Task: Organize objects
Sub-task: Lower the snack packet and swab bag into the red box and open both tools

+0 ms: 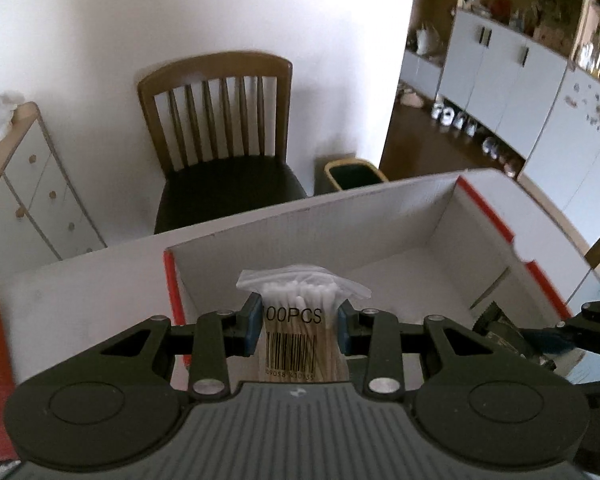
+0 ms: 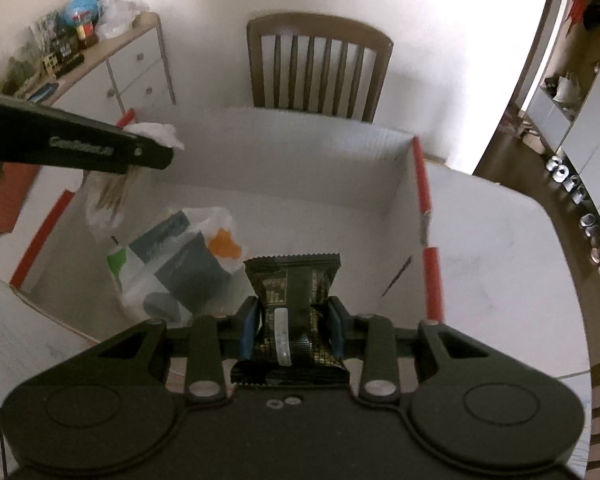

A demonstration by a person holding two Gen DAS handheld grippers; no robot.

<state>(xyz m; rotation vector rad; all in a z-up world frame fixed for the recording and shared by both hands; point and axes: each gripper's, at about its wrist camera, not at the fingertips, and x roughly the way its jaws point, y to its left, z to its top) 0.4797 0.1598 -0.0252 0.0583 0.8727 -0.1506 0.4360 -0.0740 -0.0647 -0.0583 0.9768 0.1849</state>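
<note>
Both your grippers hold a packet over the open white box.

Your left gripper (image 1: 299, 326) pinches a clear bag of cotton swabs (image 1: 300, 320) between its blue fingers (image 1: 253, 324), the bag upright with its barcode facing you, above the near left part of the white box (image 1: 308, 224) with red edges. Your right gripper (image 2: 292, 326) pinches a black snack packet (image 2: 296, 300), squeezed at its middle, over the near side of the same box. Inside the box lies a clear plastic bag (image 2: 180, 256) holding dark items and something orange. The box sits on the white desk (image 2: 500, 260), with a wooden chair (image 1: 220, 128) behind it.
</note>
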